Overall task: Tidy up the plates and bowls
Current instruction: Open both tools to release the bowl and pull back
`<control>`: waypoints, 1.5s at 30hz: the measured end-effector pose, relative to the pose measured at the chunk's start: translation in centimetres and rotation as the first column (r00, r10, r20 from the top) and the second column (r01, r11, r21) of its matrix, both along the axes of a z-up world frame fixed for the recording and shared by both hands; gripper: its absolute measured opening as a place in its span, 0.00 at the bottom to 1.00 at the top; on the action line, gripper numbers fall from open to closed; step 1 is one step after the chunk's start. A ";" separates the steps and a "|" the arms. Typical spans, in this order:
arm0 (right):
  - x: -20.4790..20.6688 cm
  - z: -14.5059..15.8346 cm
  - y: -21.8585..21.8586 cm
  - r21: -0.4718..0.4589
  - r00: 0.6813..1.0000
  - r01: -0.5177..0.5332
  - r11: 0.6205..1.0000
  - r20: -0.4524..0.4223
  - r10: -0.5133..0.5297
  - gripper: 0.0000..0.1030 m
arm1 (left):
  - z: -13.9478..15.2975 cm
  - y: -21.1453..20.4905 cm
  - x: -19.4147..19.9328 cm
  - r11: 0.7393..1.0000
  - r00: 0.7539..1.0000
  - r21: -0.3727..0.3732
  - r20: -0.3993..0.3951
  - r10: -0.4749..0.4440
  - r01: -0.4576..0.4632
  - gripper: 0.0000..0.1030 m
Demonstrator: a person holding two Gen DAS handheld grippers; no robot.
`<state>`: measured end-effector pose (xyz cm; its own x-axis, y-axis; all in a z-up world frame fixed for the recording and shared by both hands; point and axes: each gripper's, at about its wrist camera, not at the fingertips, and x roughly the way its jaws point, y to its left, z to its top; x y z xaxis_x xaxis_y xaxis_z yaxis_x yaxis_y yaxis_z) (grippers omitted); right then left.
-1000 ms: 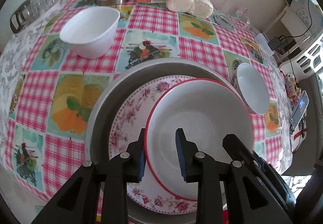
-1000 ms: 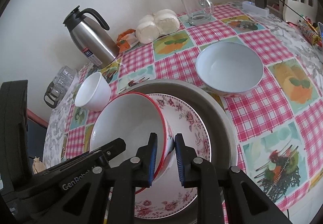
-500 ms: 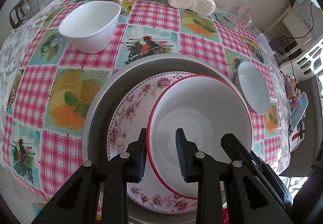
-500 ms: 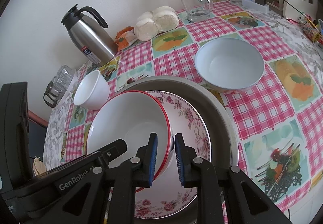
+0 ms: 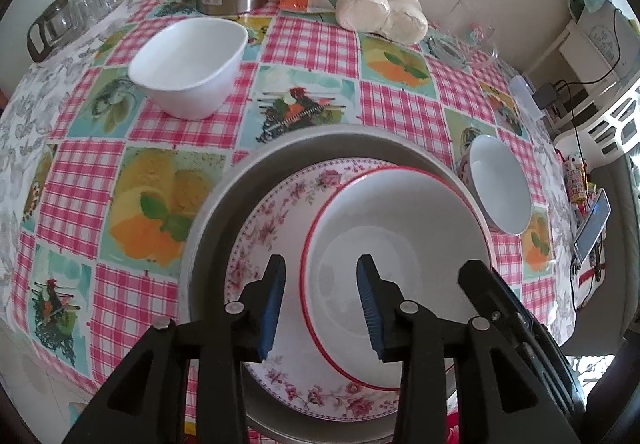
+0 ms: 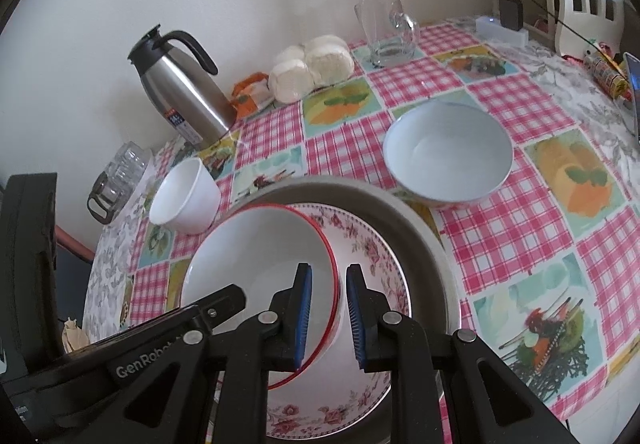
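I had the right gripper [image 6: 327, 318] clamped on the red-rimmed bowl's [image 5: 400, 248] wall | my left gripper [image 5: 321, 304] had just been opening, bowl rim between its pads, untouched | bowl sat in floral plate [image 5: 272, 220] inside grey tray [image 5: 224, 196] | beyond: white bowl [image 5: 188, 64], pale bowl [image 6: 448, 156]

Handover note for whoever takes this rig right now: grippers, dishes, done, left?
Left hand-held gripper: jaws have just been opening, astride the red-rimmed bowl's rim, not pressing.
Right hand-held gripper: clamped on that bowl's rim.
Bowl sits on the floral plate, inside the grey basin.
Left: the white bowl and the blue-rimmed bowl stand loose on the tablecloth.
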<state>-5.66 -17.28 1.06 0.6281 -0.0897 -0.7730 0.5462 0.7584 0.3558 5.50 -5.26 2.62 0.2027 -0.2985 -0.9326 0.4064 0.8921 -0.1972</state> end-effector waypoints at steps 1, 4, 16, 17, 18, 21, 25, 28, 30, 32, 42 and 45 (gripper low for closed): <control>0.0 0.1 0.0 -0.003 1.000 0.004 1.000 0.004 -0.004 0.20 | 0.1 0.1 0.0 1.000 1.000 -0.002 0.004 0.003 -0.003 0.37; -0.2 0.4 -0.1 -0.008 1.000 0.012 1.000 0.019 -0.012 0.20 | 0.7 0.5 0.0 1.000 1.000 -0.006 0.023 0.011 -0.011 0.37; -0.8 1.2 -0.4 -0.040 0.997 0.047 0.998 0.056 -0.045 0.24 | 3.3 2.2 0.4 0.996 0.990 -0.042 0.111 0.088 -0.083 0.51; -0.8 1.2 -0.5 -0.039 0.997 0.050 0.998 0.054 -0.048 0.31 | 3.5 2.6 0.6 0.994 0.988 -0.045 0.114 0.106 -0.102 0.51; -0.8 1.2 -0.5 -0.040 0.997 0.054 0.998 0.052 -0.052 0.34 | 3.5 2.9 0.8 0.992 0.986 -0.048 0.114 0.119 -0.114 0.51; -0.8 1.2 -0.5 -0.053 0.997 0.058 0.997 0.048 -0.056 0.45 | 3.4 4.0 1.4 0.986 0.981 -0.043 0.103 0.163 -0.159 0.57; -0.7 1.4 -0.2 -0.081 0.997 0.051 0.995 0.055 -0.046 0.64 | 3.2 4.7 1.7 0.982 0.974 -0.008 0.123 0.191 -0.191 0.69; -0.6 1.5 0.1 -0.104 0.998 0.041 0.994 0.059 -0.035 0.73 | 3.0 4.9 1.8 0.979 0.970 0.007 0.133 0.202 -0.204 0.77; -0.5 1.5 0.3 -0.114 0.998 0.032 0.993 0.058 -0.026 0.76 | 2.8 5.0 1.9 0.978 0.969 0.018 0.137 0.203 -0.208 0.77; -0.4 1.5 0.3 -0.119 0.998 0.029 0.992 0.056 -0.023 0.83 | 2.8 5.0 1.9 0.978 0.969 0.022 0.139 0.204 -0.209 0.77; -0.4 1.4 0.5 -0.145 0.998 0.022 0.989 0.054 -0.014 1.00 | 2.7 5.3 2.0 0.971 0.958 0.045 0.177 0.225 -0.237 0.95; -0.3 1.3 0.5 -0.150 0.999 0.021 0.988 0.049 -0.013 1.00 | 2.8 5.5 2.0 0.969 0.956 0.040 0.178 0.233 -0.243 0.95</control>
